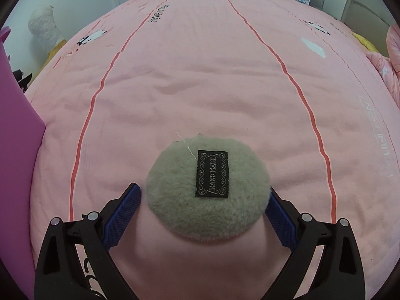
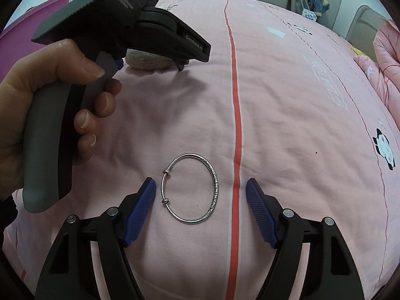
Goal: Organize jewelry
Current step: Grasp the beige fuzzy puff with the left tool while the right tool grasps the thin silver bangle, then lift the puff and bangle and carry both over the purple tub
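A round fuzzy grey-green pouch [image 1: 200,190] with a black woven label lies on the pink bed. My left gripper [image 1: 203,190] is open, with its blue pads on either side of the pouch, touching or almost touching its edges. A silver open bangle [image 2: 191,188] with two small beads lies flat on the bedspread. My right gripper [image 2: 201,185] is open and the bangle lies between its fingertips, apart from both. The right wrist view also shows the pouch [image 2: 147,60] partly hidden under the left gripper's body, held by a hand [image 2: 50,95].
A pink bedspread [image 1: 200,75] with red stripes covers the bed. A purple-pink box wall [image 1: 15,125] stands at the left edge. A pink quilt [image 2: 385,57] is bunched at the right. Clothes and furniture stand beyond the bed.
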A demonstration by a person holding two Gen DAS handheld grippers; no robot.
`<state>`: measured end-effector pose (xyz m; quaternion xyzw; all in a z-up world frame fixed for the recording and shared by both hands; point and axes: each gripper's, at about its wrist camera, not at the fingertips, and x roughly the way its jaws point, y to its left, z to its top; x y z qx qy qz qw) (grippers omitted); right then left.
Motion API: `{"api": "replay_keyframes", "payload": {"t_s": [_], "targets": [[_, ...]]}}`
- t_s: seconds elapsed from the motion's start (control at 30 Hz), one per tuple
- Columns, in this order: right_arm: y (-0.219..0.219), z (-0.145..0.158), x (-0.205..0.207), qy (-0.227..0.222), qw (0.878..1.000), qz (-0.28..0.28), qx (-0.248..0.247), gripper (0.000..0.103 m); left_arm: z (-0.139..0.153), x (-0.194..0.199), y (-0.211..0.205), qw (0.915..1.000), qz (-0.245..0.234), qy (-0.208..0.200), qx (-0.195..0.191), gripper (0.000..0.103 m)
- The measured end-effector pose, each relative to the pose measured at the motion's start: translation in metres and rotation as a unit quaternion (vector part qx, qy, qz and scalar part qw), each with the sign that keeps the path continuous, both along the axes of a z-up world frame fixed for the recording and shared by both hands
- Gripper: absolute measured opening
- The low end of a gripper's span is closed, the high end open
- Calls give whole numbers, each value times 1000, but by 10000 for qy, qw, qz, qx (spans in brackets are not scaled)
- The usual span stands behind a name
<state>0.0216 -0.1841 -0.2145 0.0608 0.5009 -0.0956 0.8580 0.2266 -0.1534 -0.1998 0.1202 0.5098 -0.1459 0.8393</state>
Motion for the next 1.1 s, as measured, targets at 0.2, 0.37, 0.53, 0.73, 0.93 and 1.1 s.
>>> {"api": "replay_keyframes", "payload": {"t_s": [0.2,0.37,0.53,0.73,0.93,1.1], "targets": [[4,6,2,17,9999,154,57,62,7,-13,-6,9997,-173,-177,55,64],[6,13,4,-21,9993,353,97,42,12,-19,2,9998,-137,-105,-45,55],[-3,18,0,-76,9988,315,359,42,20,-30,15,9999,-67,-78,-72,54],[-12,31,-8,-131,9985,230,471,42,41,-50,38,9998,51,-103,-182,54],[-22,50,-24,-253,9983,119,516,42,70,-69,57,9992,148,-245,-275,54],[-32,72,-35,-390,9978,81,539,42,99,-89,72,9983,242,-402,-342,54]]}}
